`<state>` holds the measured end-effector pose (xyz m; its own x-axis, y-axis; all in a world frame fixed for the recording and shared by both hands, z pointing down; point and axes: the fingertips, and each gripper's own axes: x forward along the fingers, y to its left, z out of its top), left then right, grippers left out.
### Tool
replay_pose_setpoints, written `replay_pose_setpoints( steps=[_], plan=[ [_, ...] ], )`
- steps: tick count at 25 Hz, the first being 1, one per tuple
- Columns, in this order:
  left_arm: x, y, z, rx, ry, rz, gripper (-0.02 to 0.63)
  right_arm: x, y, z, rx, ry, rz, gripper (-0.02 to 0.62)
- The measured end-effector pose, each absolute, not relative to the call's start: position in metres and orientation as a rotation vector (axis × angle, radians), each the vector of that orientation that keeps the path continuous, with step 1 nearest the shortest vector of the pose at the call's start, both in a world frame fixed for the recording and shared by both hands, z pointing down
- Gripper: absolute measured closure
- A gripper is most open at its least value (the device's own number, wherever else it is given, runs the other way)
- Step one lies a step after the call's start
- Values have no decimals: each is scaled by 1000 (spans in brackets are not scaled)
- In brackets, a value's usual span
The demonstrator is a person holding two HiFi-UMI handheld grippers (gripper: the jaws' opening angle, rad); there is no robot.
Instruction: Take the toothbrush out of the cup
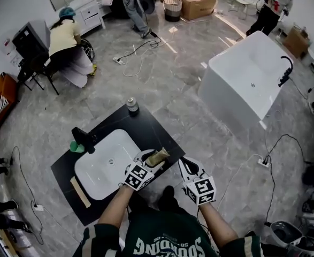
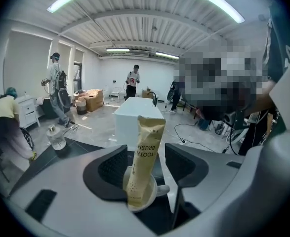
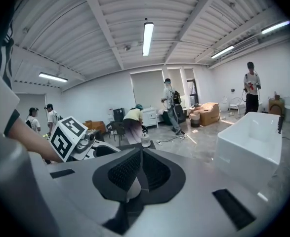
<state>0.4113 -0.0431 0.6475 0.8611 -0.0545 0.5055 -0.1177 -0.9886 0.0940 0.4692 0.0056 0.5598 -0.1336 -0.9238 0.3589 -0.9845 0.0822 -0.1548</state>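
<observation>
A beige toothbrush packet (image 2: 145, 154) stands upright in a small white cup (image 2: 148, 194) on the black counter (image 1: 151, 127). My left gripper (image 2: 145, 157) is open, with one pad on each side of the cup and packet, and neither pad presses on them. In the head view the left gripper (image 1: 148, 162) sits at the counter's near right edge, with the packet (image 1: 159, 155) poking out past it. My right gripper (image 1: 186, 165) hangs just right of it, off the counter's corner. In the right gripper view its jaws meet, shut (image 3: 141, 154), and hold nothing.
A white sink basin (image 1: 106, 162) with a black faucet (image 1: 84, 138) fills the counter's left part. A small bottle (image 1: 132, 106) stands at its far corner and a wooden strip (image 1: 80, 191) lies near the front left. A white bathtub (image 1: 253, 79) stands to the right. Several people are further back.
</observation>
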Motion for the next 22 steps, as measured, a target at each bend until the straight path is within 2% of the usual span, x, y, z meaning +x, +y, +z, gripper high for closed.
replay_pose_setpoints(
  steps=[4,10,12,14,22],
  plan=[
    [424,-34,664,2945,-133,889,352,484,20,564,1986,-2152,561,552],
    [428,-34,679,2923,-166,956,353,496,33,568,2021,-2117,589,552],
    [427,-37,682,2925,-193,957,377,498,32,567,2023,-2118,594,552],
    [425,-38,682,2927,-211,950,429,498,31,567,2018,-2121,598,552],
    [420,-49,650,2901,-265,803,449,487,25,570,1979,-2153,613,552]
  ],
)
